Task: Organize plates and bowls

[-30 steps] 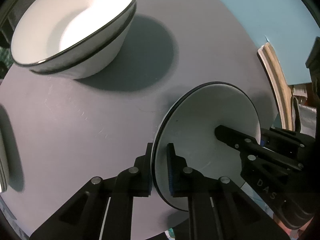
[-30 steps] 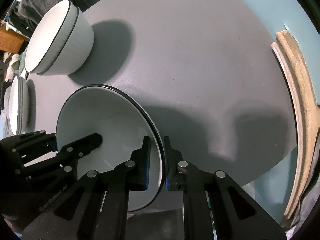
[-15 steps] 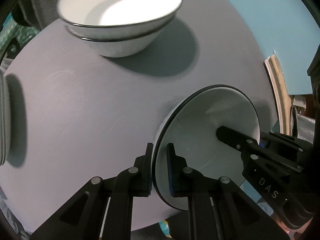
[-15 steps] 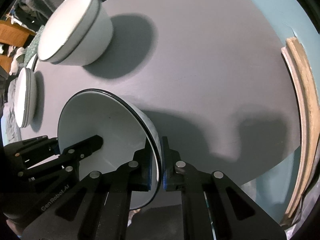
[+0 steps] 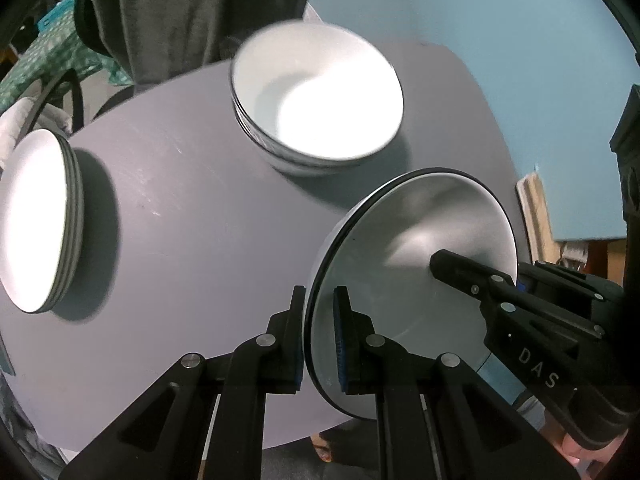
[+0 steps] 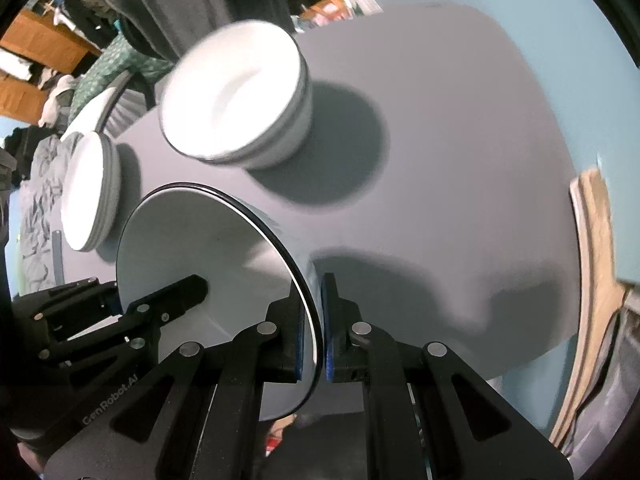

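Round grey tabletop (image 5: 180, 264) fills most of both views, w/ pale blue floor (image 5: 460, 8) beyond its far edge at 12–2 o'clock. On it, toward 12 o'clock in left wrist view, sits a stack of white bowls (image 5: 316, 96) w/ dark rims, upright, blurred; same stack shows at 11 o'clock in right wrist view, casting a round shadow to its 4 o'clock. Stack of white plates (image 5: 36, 220) lies at tabletop's 9 o'clock edge in left view, well apart from the bowls; in right view it's at 9–10 o'clock, just past the held bowl's rim. Held bowl (image 5: 420, 264), white w/ thin black rim, is tipped on edge above the tabletop's near side, at 4 o'clock in left view, 7 o'clock in right view, its inside facing the cameras' inner side. Left tongs (image 5: 320, 340) are clenched on its rim, one pad outside, one inside. Right tongs (image 6: 312, 328) are clenched on the opposite rim the same way; each pair shows in the other's view reaching in across the bowl. Curved wooden piece (image 6: 596, 264) lies off the tabletop at 3 o'clock in right view. Dark hanging cloth (image 5: 192, 12) at 11–12 o'clock behind the tabletop. Bit of a person's hand (image 5: 580, 450) at 5 o'clock, left view, under the right tongs' body.
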`<state>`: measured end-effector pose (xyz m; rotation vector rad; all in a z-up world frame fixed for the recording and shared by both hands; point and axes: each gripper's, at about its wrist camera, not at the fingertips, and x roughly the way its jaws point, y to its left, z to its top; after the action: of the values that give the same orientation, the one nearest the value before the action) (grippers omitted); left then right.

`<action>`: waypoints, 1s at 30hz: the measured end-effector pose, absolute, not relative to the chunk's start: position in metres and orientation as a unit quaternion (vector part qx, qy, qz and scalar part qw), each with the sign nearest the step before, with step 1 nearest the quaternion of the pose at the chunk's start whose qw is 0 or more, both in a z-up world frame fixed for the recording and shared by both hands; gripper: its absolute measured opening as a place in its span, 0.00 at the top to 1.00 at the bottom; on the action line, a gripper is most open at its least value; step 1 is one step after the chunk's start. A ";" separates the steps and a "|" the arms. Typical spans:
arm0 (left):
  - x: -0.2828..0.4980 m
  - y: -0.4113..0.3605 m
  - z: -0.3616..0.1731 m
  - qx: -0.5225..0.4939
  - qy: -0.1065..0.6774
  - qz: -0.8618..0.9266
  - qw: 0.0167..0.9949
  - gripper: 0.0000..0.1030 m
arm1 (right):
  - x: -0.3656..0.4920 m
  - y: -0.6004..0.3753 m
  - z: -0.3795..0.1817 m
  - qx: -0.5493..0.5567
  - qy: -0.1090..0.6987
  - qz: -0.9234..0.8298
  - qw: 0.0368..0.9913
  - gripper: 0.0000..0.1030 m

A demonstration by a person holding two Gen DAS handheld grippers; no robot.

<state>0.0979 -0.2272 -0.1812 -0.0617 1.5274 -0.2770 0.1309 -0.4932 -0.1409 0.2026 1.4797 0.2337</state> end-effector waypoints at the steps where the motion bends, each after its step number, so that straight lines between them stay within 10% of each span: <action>1: 0.102 -0.225 -0.177 -0.031 0.687 -0.122 0.716 0.89 | 0.133 -0.490 -0.138 0.088 0.668 0.108 0.731 0.92; 30: 0.217 -0.200 -0.148 -0.036 0.647 -0.079 0.757 0.89 | 0.209 -0.458 -0.116 0.046 0.640 0.148 0.753 0.92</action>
<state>0.2172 -0.2001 -0.1476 -0.0793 1.4110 -0.1727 0.2088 -0.4585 -0.1164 0.1005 1.3967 0.3231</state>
